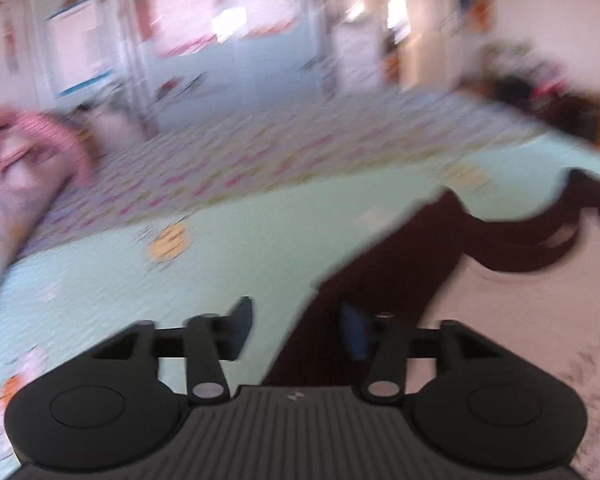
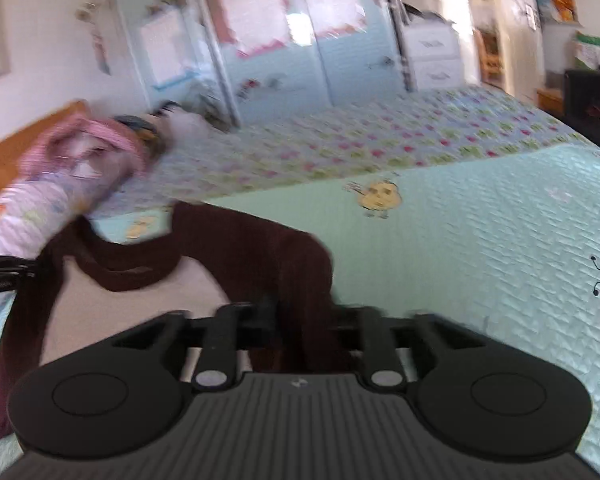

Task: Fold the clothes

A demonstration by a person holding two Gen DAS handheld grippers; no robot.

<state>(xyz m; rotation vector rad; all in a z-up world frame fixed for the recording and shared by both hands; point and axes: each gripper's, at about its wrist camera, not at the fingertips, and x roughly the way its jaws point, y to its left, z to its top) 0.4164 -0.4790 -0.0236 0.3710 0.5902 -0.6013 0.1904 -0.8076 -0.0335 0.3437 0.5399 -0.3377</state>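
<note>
A dark maroon garment [image 1: 380, 280] with a pale beige front panel [image 1: 520, 320] lies spread on the bed. In the left wrist view its shoulder edge runs under my left gripper [image 1: 296, 334], whose fingers stand wide apart; the right fingertip is over the maroon cloth, the left one over bare quilt. In the right wrist view the maroon garment [image 2: 260, 248] bunches up between the fingers of my right gripper [image 2: 300, 318], which is shut on a fold of it. A black part of the left gripper [image 2: 0, 274] shows at the far left edge. Both views are motion-blurred.
The mint-green quilt [image 2: 460, 260] with bee drawings covers the near bed; a flowered quilt [image 2: 380, 140] lies beyond. A pink and lilac bundle of bedding [image 2: 80, 152] sits at the left by a wooden headboard. Pale blue wardrobes [image 2: 280, 60] stand at the back wall.
</note>
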